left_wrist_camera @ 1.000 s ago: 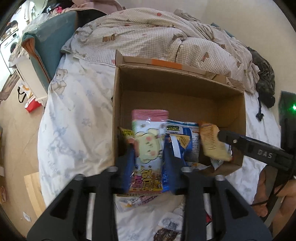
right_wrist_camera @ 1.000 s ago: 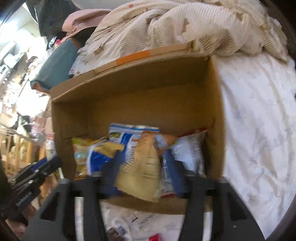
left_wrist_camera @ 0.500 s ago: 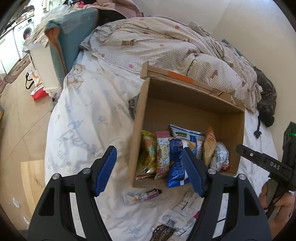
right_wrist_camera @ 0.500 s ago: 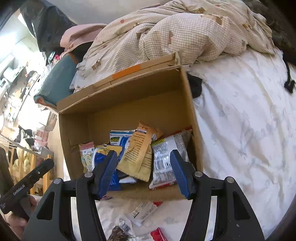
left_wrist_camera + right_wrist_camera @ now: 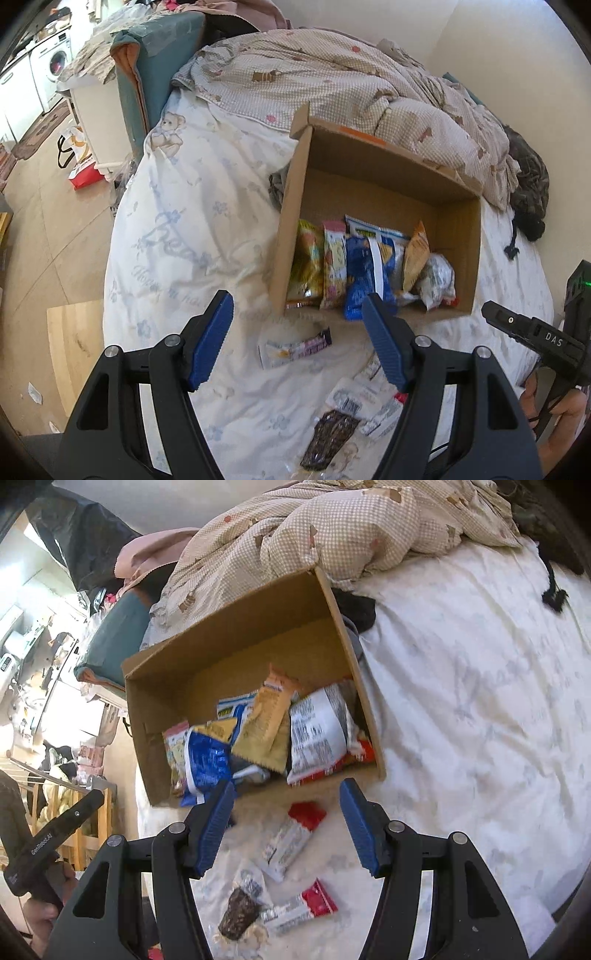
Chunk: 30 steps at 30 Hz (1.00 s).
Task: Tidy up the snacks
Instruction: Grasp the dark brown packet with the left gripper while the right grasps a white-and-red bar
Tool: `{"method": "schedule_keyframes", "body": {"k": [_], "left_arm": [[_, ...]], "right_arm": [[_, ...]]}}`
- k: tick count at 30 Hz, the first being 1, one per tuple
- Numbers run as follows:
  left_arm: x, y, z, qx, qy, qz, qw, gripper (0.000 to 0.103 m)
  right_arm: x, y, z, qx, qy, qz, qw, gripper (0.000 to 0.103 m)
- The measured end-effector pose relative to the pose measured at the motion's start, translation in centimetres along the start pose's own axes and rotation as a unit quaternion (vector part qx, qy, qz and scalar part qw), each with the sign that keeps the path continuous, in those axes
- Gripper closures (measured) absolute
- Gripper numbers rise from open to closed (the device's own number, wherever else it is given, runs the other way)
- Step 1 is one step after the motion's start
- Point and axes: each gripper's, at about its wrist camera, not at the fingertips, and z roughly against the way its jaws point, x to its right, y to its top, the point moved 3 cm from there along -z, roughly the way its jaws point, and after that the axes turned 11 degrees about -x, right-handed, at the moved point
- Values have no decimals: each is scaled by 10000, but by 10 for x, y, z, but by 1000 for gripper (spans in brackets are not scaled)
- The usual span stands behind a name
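So several packets stood filed in the brown cardboard box (image 5: 458, 254); both tongs, the left gripper (image 5: 297, 339) and right gripper (image 5: 286, 827), gaped empty, with loose wrapped snack bars (image 5: 291, 840) left at six o'clock.

You have an open cardboard box (image 5: 373, 177) on the bed with packets standing in a row along its near wall: a yellow-green packet (image 5: 308, 264) at the left end, a pink-topped packet (image 5: 333, 266), a blue packet (image 5: 364, 275), a tan packet (image 5: 415, 254) and a silver-white packet (image 5: 437, 278) at the right end. In front of the box, loose on the sheet, you see a white-and-purple wrapper (image 5: 295, 347), a dark brown bar (image 5: 328, 439) and a red-ended wrapper (image 5: 293, 834).
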Motion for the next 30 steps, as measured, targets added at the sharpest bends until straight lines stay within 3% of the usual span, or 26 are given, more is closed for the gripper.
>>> {"method": "schedule_keyframes", "body": {"k": [4, 8, 12, 19, 22, 26, 30], "left_arm": [[6, -22, -6, -203, 259, -225, 9992, 34], [23, -63, -46, -1231, 421, -740, 9887, 34], [50, -112, -91, -2180, 469, -1391, 9649, 34], [84, -161, -140, -2854, 766, -2420, 9242, 33], [82, -162, -153, -2915, 881, -2388, 9221, 25], [82, -160, -154, -2804, 803, -2174, 9315, 21], [79, -153, -155, -2811, 659, -2049, 9353, 22]], "right_arm": [[0, -20, 0, -54, -42, -23, 10000, 41], [-1, -44, -5, -187, -61, -52, 9998, 41], [0, -63, -11, -324, -110, -63, 9994, 41], [12, -79, -11, -405, -281, -89, 9987, 41], [22, -81, -6, -372, -363, -168, 9985, 41], [35, -81, -3, -370, -348, -344, 9981, 41], [33, -78, -6, -403, -276, -361, 9982, 41]]}}
